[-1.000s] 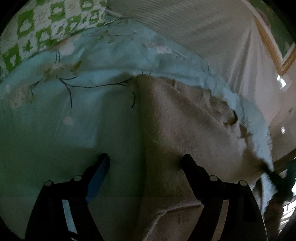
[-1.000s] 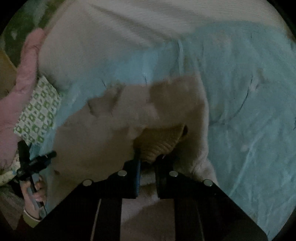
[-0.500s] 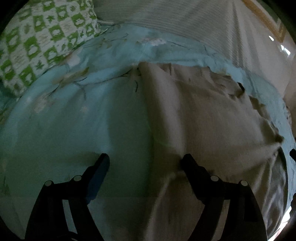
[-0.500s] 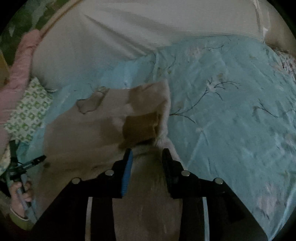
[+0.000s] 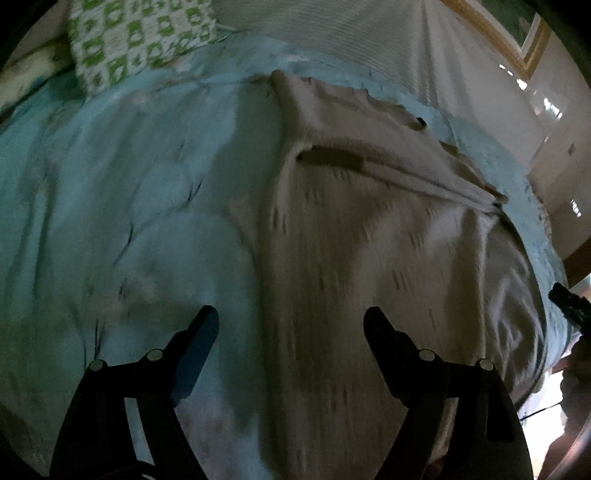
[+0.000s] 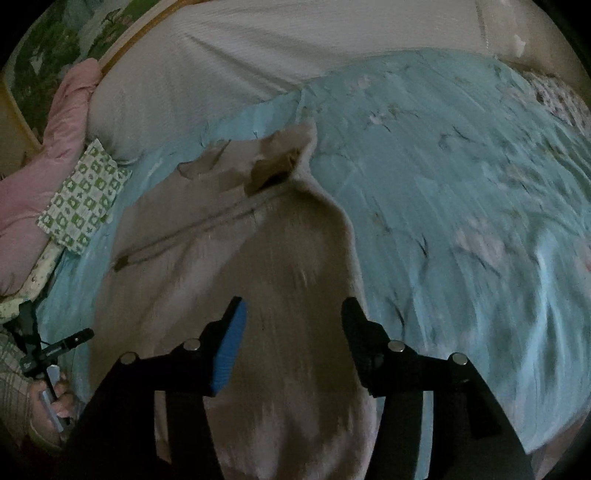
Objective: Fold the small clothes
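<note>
A beige knitted garment (image 5: 369,236) (image 6: 229,251) lies spread on a light blue floral bedspread (image 5: 129,206) (image 6: 461,192). One folded part of it ends in a darker brown cuff (image 6: 273,170) at its far edge. My left gripper (image 5: 291,319) stands wide open above the garment's left edge, with nothing pinched. My right gripper (image 6: 293,308) hovers over the garment's near right side; its jaws are opening and the pads press on nothing. At the far left of the right wrist view a hand holds the left gripper (image 6: 48,347).
A green-and-white patterned cloth (image 5: 136,33) (image 6: 81,199) lies at the bedspread's far left corner, next to a pink padded bundle (image 6: 48,147). A white ribbed sheet (image 6: 277,48) covers the bed beyond. A framed picture (image 5: 517,26) hangs on the wall.
My right gripper let go of the brown cuff, opened and drew back toward me. Both grippers pulled back, so more of the garment shows. The left gripper stayed open.
</note>
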`<state>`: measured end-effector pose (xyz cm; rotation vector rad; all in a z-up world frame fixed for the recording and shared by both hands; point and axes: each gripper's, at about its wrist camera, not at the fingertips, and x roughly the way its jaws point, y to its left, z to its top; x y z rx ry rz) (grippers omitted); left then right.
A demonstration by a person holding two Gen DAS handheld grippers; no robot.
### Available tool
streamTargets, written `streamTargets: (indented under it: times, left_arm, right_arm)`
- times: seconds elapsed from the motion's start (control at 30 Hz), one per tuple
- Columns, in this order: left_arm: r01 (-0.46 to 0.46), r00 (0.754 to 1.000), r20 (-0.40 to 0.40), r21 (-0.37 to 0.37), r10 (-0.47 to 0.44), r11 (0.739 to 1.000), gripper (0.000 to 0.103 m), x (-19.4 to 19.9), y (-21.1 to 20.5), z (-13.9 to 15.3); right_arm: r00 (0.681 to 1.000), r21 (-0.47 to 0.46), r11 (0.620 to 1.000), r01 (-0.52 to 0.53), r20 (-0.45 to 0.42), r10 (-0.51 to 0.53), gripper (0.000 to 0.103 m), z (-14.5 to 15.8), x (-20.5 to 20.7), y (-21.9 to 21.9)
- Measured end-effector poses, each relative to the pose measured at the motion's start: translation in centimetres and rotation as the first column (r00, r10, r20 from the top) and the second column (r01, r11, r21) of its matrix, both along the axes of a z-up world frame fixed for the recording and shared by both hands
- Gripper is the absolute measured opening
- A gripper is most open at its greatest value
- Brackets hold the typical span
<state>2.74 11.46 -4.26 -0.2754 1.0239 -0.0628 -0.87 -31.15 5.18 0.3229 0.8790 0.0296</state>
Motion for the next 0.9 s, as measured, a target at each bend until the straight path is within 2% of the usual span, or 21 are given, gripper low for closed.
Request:
streamTargets:
  times: [0.13, 0.27, 0.57, 0.77, 0.9]
  left_arm:
    - [0.003, 1.0, -0.027, -0.047, -0.004, 0.999, 0.081, -3.1, -0.3, -0.8]
    - [0.017, 0.999, -0.027, -0.064, -0.019, 0.998, 0.081, -5.8, -0.9, -1.1]
    - [0.083, 0.995, -0.054, -0.102, -0.089, 0.991, 0.081, -9.3, -3.2, -2.4]
    - [0.089, 0.99, -0.086, -0.228, -0.112, 0.969, 0.08, -9.9, -3.4, -4.8]
    - [0.124, 0.987, -0.066, -0.279, -0.148, 0.952, 0.079, -9.6, -3.2, -5.5]
  right_arm:
    - [1.0, 0.039, 0.999, 0.005, 0.004, -0.006, 0.057, -0.6, -3.0, -0.4]
    - [1.0, 0.053, 0.999, -0.002, 0.005, 0.002, 0.058, -1.1, -4.9, -0.5]
    - [0.999, 0.093, 0.995, -0.031, 0.022, 0.029, 0.058, -1.4, -7.5, -0.4]
    - [0.993, 0.096, 0.988, -0.117, 0.025, 0.115, 0.058, -1.9, -9.1, 0.4]
    - [0.991, 0.154, 0.979, -0.132, 0.028, 0.129, 0.058, -2.7, -10.1, -0.5]
